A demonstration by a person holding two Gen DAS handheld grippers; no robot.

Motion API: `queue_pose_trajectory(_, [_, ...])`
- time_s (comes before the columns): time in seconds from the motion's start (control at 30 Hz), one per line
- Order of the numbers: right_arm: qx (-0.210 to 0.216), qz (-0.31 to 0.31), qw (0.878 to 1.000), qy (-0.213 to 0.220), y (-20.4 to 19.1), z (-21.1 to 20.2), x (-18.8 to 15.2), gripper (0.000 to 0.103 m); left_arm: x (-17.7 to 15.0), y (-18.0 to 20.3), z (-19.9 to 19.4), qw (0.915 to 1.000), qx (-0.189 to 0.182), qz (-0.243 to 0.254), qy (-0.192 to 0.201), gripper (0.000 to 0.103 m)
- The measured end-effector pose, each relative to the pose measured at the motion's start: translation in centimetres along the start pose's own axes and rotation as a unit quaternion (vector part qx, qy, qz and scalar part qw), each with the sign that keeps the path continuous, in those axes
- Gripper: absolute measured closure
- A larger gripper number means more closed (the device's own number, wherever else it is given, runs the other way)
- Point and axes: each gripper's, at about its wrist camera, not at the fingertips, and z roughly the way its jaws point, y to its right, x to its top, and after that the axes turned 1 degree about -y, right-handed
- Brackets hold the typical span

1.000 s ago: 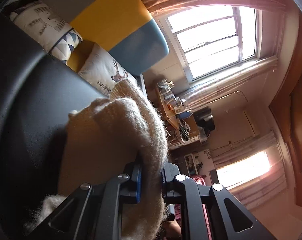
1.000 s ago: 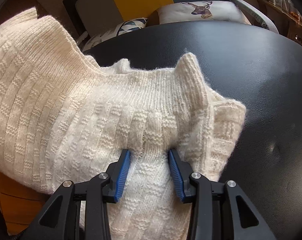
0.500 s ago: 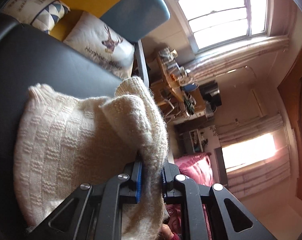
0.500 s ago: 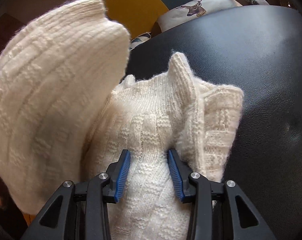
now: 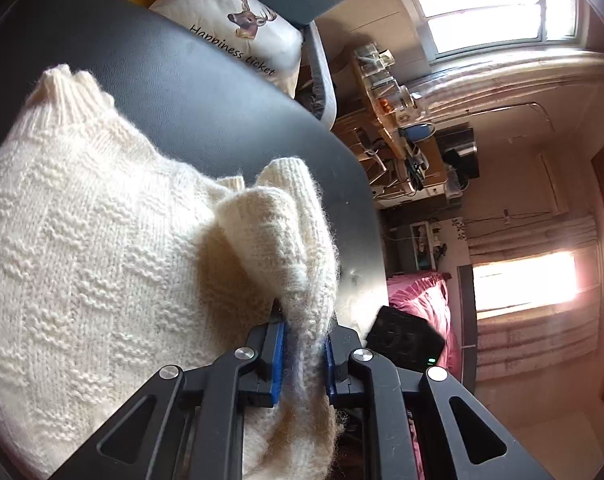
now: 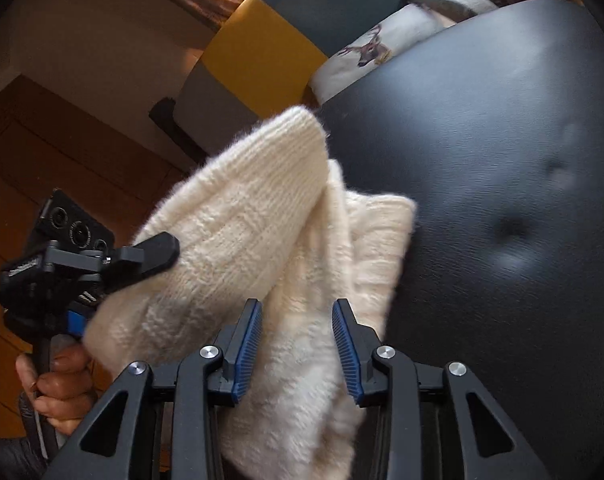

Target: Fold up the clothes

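Sweater [image 5: 101,248]: being held partly folded on the black worktop [image 5: 205,96].
Left gripper [image 5: 302,354]: fingers being kept clenched on a bunched fold.
Right gripper [image 6: 297,344]: fingers just closing around the knit between them, grip cannot be told.

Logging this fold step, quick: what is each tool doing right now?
Left tool: shut on the sweater.
Right tool: sweater between its jaws, which have just been closing; grip cannot be told.
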Motion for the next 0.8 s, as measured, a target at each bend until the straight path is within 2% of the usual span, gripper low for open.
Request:
queue_pose_trajectory(0.17, [-0.004, 0.013, 1.0, 0.015, 0.8, -2.2, -2.4, 0.066, -0.4, -0.2, 1.0, 0.9997, 0.002, -0.02, -0.011, 0.085])
queue_pose_trajectory(0.23, [-0.004, 0.018, 1.0, 0.021, 0.8, -3.1, -3.1, 0.066, -0.4, 0.0, 1.3, 0.9991, -0.006, -0.039, -0.015, 0.076])
queue_pose_trajectory(0.3, [0.0, 0.027, 0.999, 0.023, 0.9, -3.5, -4.0, 0.066, -0.2, 0.6, 1.6, 0.9983, -0.02, -0.052, -0.017, 0.059])
queue_pose_trajectory(0.37, [0.004, 0.037, 0.999, 0.024, 1.1, -3.9, -4.7, 0.066, -0.1, 1.7, 1.8, 0.9975, -0.038, -0.052, -0.028, 0.05])
queue_pose_trajectory(0.53, [0.017, 0.055, 0.998, 0.031, 1.2, -7.1, -6.6, 0.063, -0.5, 4.2, -1.4, 0.9965, -0.077, -0.01, -0.029, 0.047])
queue_pose_trajectory(0.6, [0.009, 0.026, 0.999, 0.031, -0.1, -7.8, -7.0, 0.063, -0.6, 4.2, -3.8, 0.9956, -0.091, 0.001, -0.019, 0.046])
queue_pose_trajectory(0.67, [0.006, -0.019, 0.999, 0.032, -2.2, -8.6, -7.0, 0.063, -1.0, 3.3, -7.2, 0.995, -0.097, 0.021, 0.008, 0.042])
queue_pose_trajectory(0.7, [0.01, -0.046, 0.998, 0.031, -3.6, -9.2, -7.0, 0.063, -1.4, 2.5, -8.9, 0.9956, -0.086, 0.031, 0.02, 0.039])
queue_pose_trajectory(0.8, [0.036, -0.127, 0.991, 0.015, -8.0, -8.4, -4.7, 0.059, -3.0, -0.9, -12.7, 0.9968, -0.043, 0.052, 0.042, 0.038])
